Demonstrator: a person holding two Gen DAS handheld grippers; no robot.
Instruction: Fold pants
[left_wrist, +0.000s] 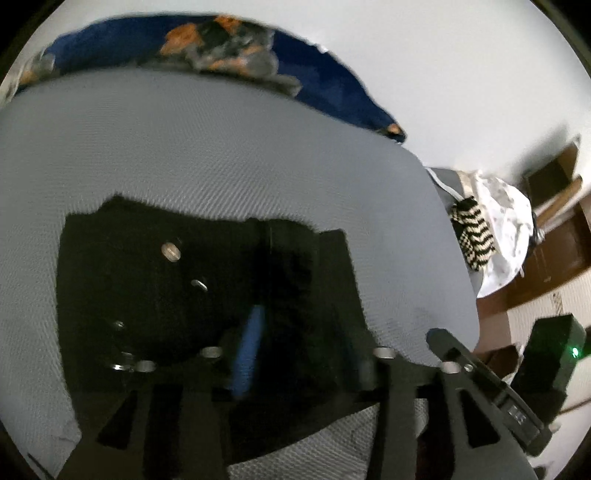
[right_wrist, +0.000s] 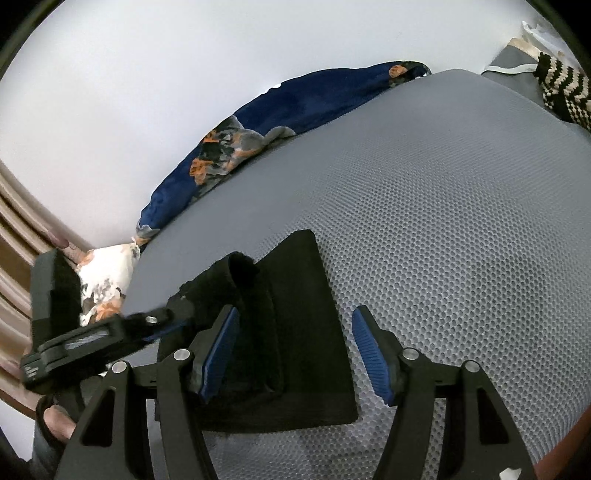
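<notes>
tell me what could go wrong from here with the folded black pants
1. The right hand-held gripper stands open with the pants' thick folded edge between its pads; pulling away could snag it and undo the fold.
2. The left hand-held gripper sits at the pants' other edge; dragging it could skew the stack on the grey mesh mattress.

A grey mesh mattress is filling the near scene. A navy floral blanket is lying bunched along its far edge against a white wall. A black-and-cream zigzag knit is resting beside white cloth at the right.
</notes>
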